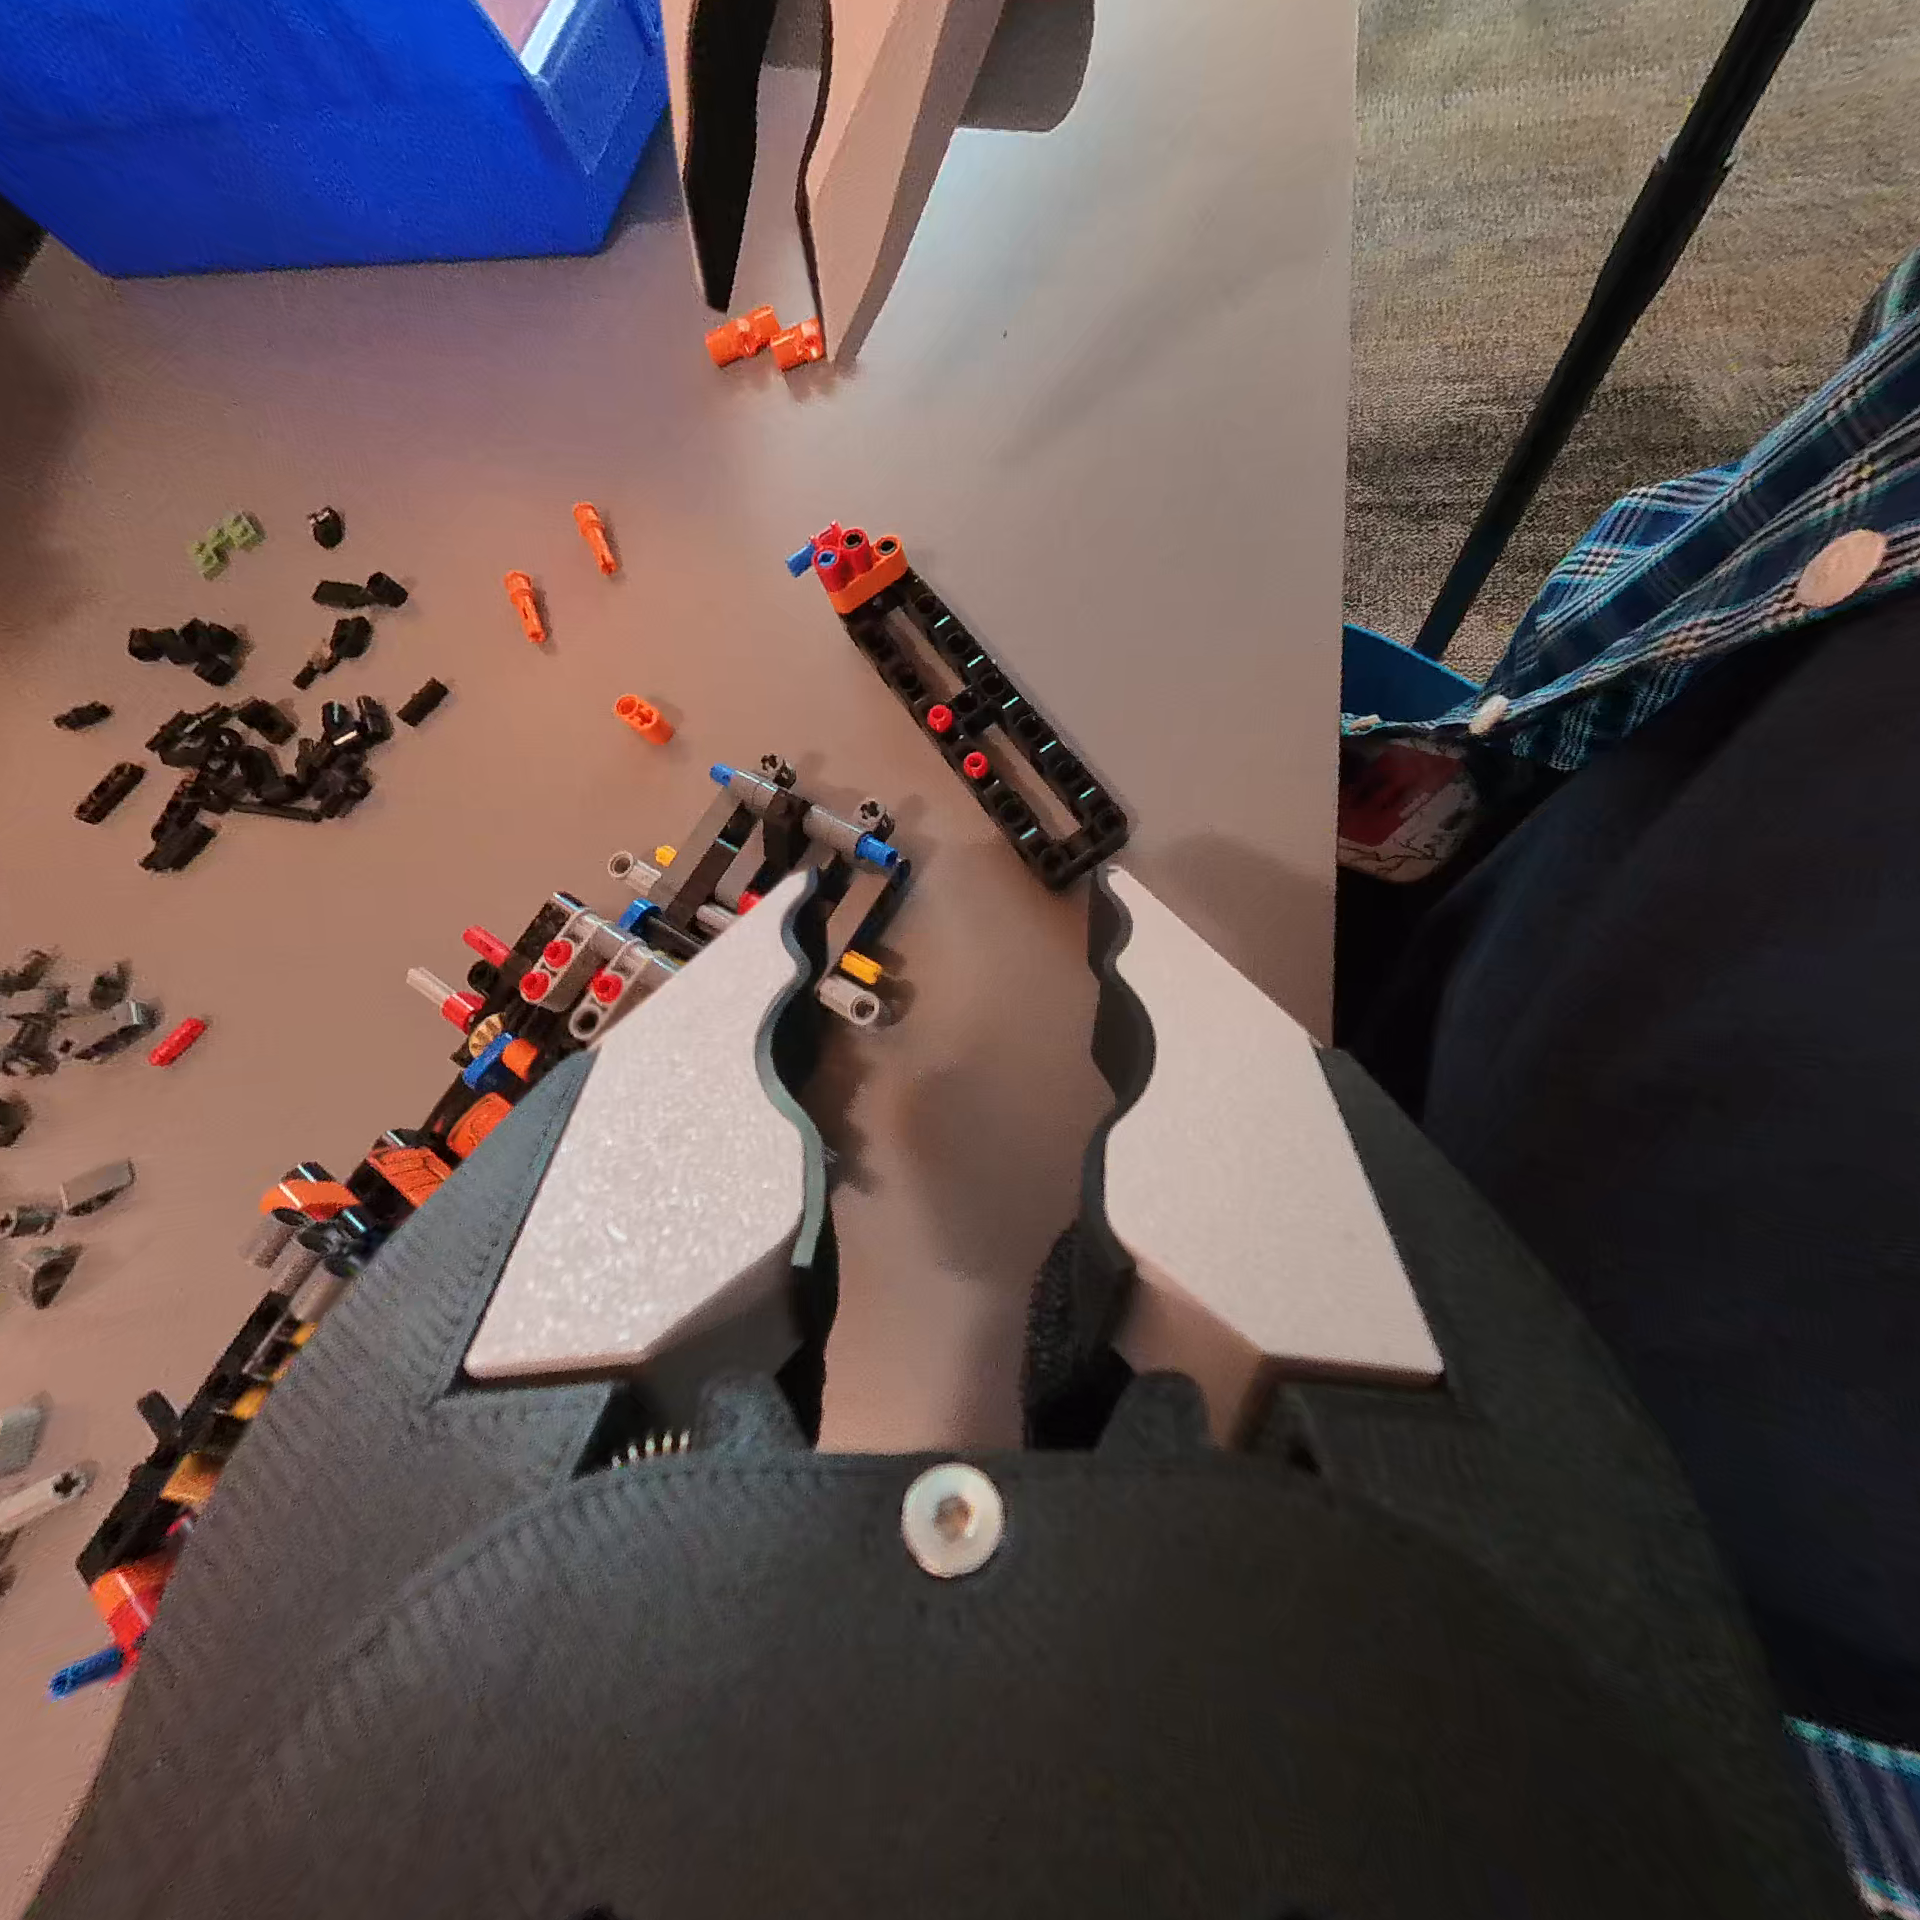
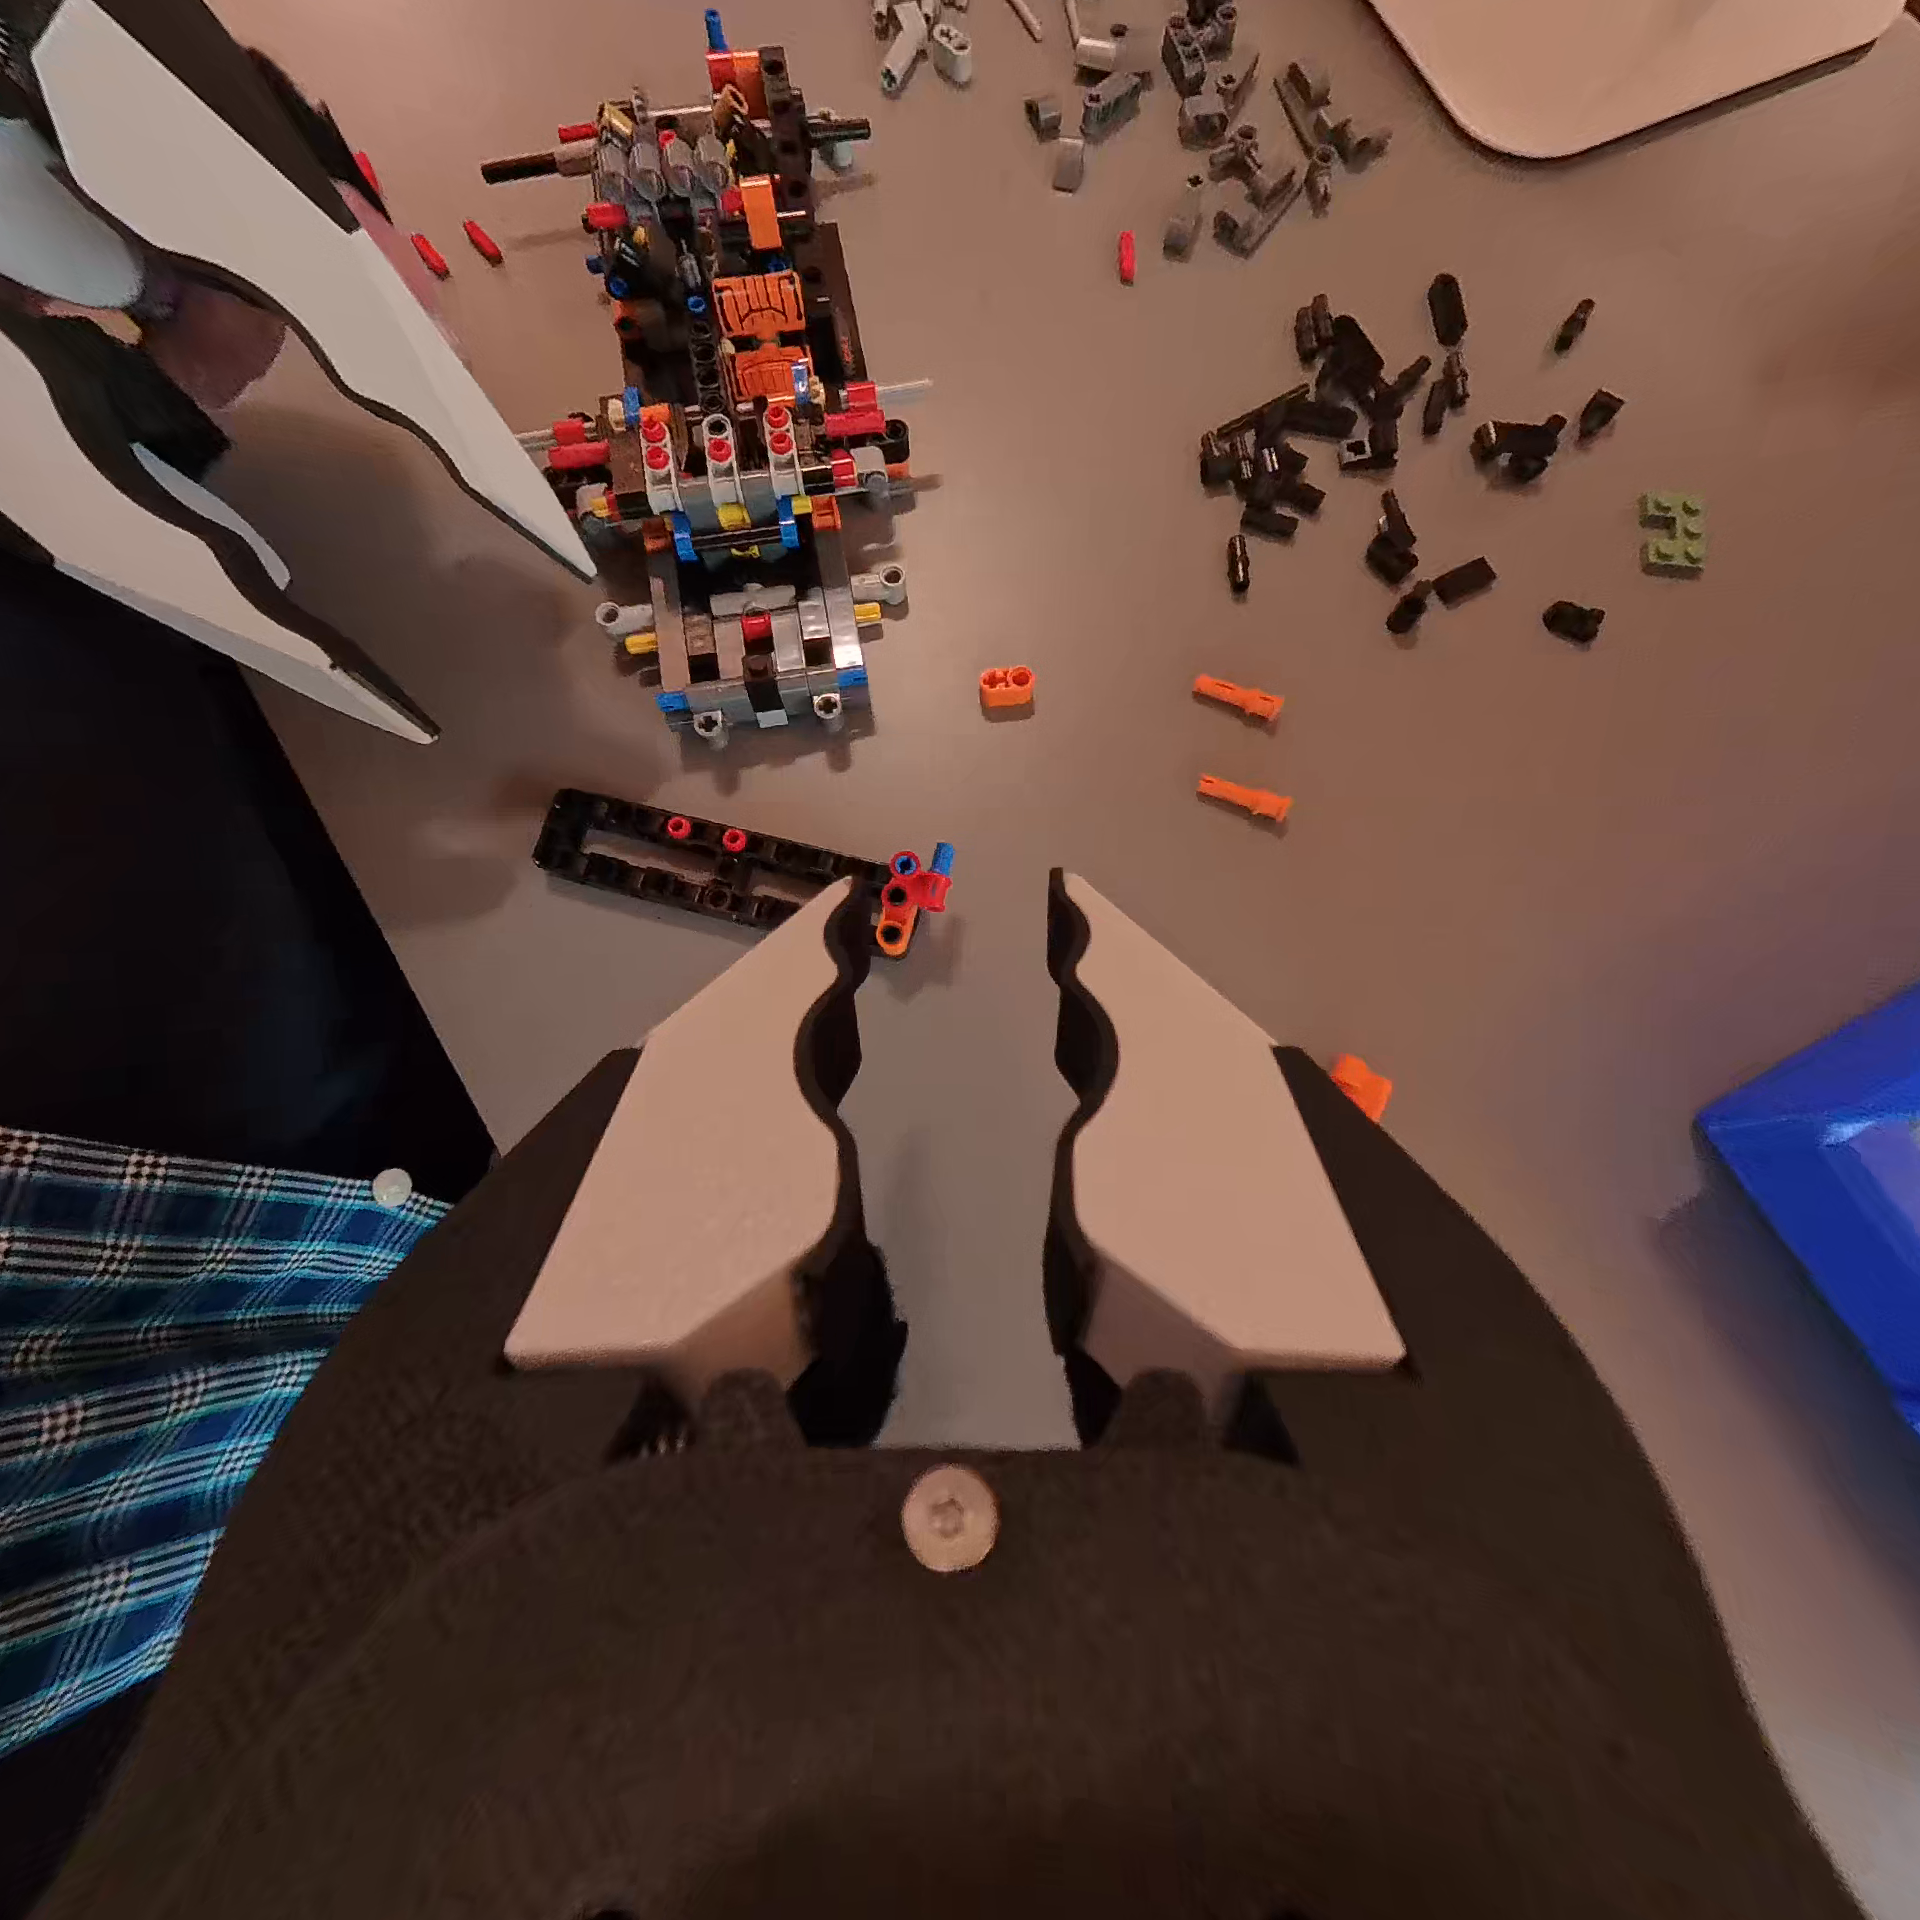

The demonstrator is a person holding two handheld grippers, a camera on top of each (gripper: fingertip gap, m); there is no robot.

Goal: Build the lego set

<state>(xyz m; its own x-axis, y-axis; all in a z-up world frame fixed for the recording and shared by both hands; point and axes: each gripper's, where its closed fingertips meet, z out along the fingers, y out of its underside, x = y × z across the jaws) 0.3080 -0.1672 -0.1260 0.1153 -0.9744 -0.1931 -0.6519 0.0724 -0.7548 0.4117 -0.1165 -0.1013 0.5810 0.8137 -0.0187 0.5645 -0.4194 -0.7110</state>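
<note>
A half-built Lego vehicle chassis (image 2: 738, 416) lies on the grey table; it also shows in the left wrist view (image 1: 582, 997). A black rectangular frame (image 1: 987, 717) with red pins and an orange-red-blue cluster at one end lies near the table edge, also in the right wrist view (image 2: 707, 862). My left gripper (image 1: 956, 883) is open and empty, its tips between the chassis and the frame's near end. My right gripper (image 2: 951, 883) is open and empty, its left fingertip (image 2: 831, 914) just beside the frame's cluster end. It shows from outside in the left wrist view (image 1: 769, 301).
Loose black pieces (image 2: 1371, 457), grey pieces (image 2: 1174, 94), two orange pins (image 2: 1236, 748), an orange connector (image 2: 1006, 688), a green plate (image 2: 1673, 535). Two orange connectors (image 1: 766, 340) lie under the right gripper. A blue bin (image 1: 312, 125) stands beside them. The table edge (image 1: 1340, 623) and a person in plaid sleeve (image 1: 1704, 582) are close. One gripper's finger ends stand about 12 cm off the other's. The orange connector (image 2: 1006, 688) lies around 9 cm away from my right fingertips. It turns up in the left wrist view (image 1: 644, 711) as well.
</note>
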